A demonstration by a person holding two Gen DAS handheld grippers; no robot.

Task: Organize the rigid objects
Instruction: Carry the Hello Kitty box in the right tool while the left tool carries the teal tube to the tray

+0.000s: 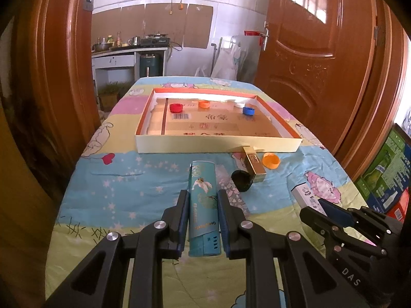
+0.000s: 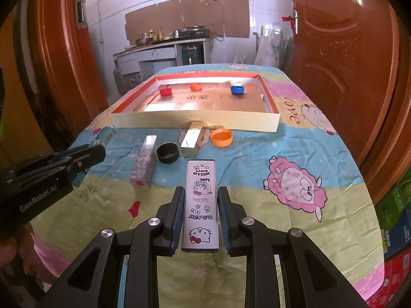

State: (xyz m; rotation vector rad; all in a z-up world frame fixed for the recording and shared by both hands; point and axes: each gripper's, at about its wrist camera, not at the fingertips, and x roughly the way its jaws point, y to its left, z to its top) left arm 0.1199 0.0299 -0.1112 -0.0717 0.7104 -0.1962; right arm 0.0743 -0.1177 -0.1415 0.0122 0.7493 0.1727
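Note:
My left gripper (image 1: 201, 197) is shut on a teal lighter (image 1: 204, 205) and holds it over the quilt; the lighter also shows in the right wrist view (image 2: 106, 134). My right gripper (image 2: 201, 195) is shut on a white Hello Kitty lighter (image 2: 201, 202). A shallow cardboard tray (image 1: 218, 146) lies further back, holding red (image 1: 176, 107), orange (image 1: 204, 103), white (image 1: 239, 104) and blue (image 1: 248, 110) bottle caps. In front of it lie a gold lighter (image 1: 254, 165), an orange cap (image 1: 271, 160), a black cap (image 1: 241, 179) and a floral lighter (image 2: 143, 165).
The table is covered with a cartoon quilt (image 2: 295, 187). Brown wooden doors (image 1: 321, 64) stand on both sides. Stacked cartons (image 1: 388, 174) stand at the right edge. A kitchen counter (image 1: 123, 51) is at the back.

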